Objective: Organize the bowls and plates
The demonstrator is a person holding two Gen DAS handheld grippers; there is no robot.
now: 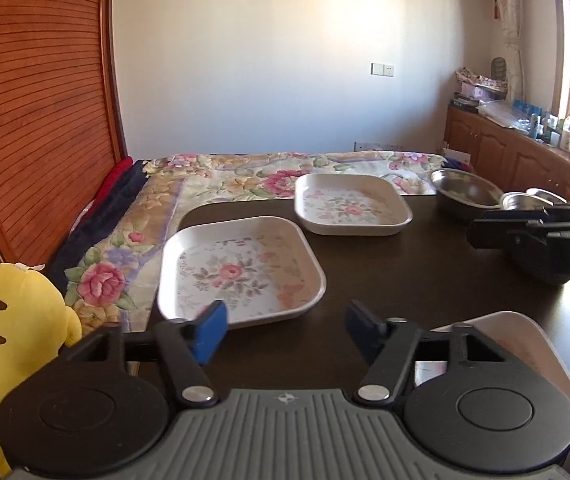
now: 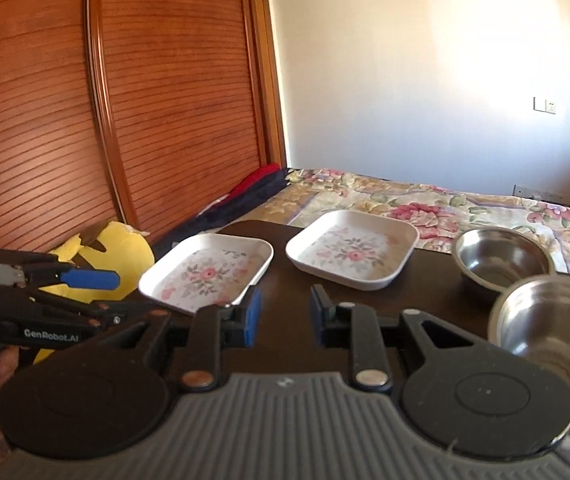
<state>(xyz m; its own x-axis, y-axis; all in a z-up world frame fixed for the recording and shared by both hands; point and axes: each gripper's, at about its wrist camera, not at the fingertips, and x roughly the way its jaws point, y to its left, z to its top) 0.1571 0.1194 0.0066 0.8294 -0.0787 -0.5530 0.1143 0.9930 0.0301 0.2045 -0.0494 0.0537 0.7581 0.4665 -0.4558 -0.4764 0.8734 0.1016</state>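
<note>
Left wrist view: my left gripper (image 1: 285,326) hangs wide open and empty, the near floral plate (image 1: 241,266) just ahead of its left fingertip; I should straddle the rim squarely.
Right wrist view: my right gripper (image 2: 283,312) gapes empty; steel bowl (image 2: 549,320) to its right, possibly stacked.

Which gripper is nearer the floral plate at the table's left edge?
Left. The left gripper hangs open just short of that plate; the right gripper sits further right, toward the steel bowls.
</note>
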